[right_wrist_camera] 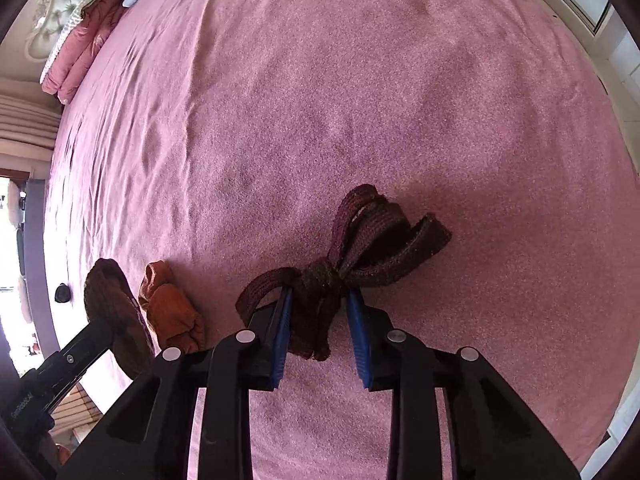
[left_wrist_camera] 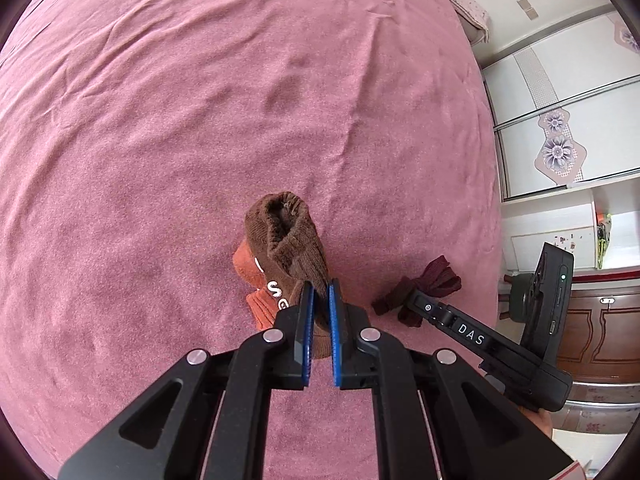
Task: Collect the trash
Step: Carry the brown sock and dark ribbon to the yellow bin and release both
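Observation:
On the pink bedspread [left_wrist_camera: 180, 120] a brown knitted sock [left_wrist_camera: 286, 236] rises up from an orange sock [left_wrist_camera: 250, 270] lying under it. My left gripper [left_wrist_camera: 320, 292] is shut on the brown sock's lower end. The right wrist view shows the same brown sock [right_wrist_camera: 116, 312] and orange sock [right_wrist_camera: 172, 316] at the lower left, with the left gripper [right_wrist_camera: 106, 332] on the brown one. A dark maroon knotted sock bundle [right_wrist_camera: 372, 240] lies to the right. My right gripper [right_wrist_camera: 320, 312] straddles its knot, both blue pads against it. In the left wrist view the right gripper [left_wrist_camera: 416, 300] is on that bundle [left_wrist_camera: 438, 276].
Pillows and a tufted headboard [right_wrist_camera: 76, 28] sit at the far left end of the bed. A small black object [right_wrist_camera: 62, 293] lies near the bed's left edge. White sliding wardrobe doors [left_wrist_camera: 560, 120] and a wooden cabinet [left_wrist_camera: 600, 332] stand beyond the bed's right side.

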Demonstrator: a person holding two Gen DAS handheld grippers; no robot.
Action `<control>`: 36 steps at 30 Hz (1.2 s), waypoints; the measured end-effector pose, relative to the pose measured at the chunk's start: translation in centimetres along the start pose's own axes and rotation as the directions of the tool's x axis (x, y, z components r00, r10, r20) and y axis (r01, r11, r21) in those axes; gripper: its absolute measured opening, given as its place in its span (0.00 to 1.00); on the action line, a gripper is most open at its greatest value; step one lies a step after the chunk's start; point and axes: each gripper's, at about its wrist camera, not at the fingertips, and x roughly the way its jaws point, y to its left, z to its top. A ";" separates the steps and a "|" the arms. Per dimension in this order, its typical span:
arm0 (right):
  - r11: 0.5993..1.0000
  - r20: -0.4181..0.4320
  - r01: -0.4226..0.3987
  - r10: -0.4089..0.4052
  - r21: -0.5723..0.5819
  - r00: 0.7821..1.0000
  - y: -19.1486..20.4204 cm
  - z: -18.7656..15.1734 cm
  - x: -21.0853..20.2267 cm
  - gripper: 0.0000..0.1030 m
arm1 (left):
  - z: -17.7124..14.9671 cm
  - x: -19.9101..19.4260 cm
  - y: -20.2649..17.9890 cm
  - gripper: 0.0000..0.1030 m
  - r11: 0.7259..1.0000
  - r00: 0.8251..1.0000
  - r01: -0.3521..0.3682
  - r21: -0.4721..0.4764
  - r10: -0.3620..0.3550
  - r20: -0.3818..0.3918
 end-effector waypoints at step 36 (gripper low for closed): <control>0.945 0.319 -0.085 -0.021 0.315 0.947 -23.1 -12.3 -20.2 0.26 | -15.0 6.1 -31.0 0.07 0.814 0.976 0.124 0.568 0.005 -0.219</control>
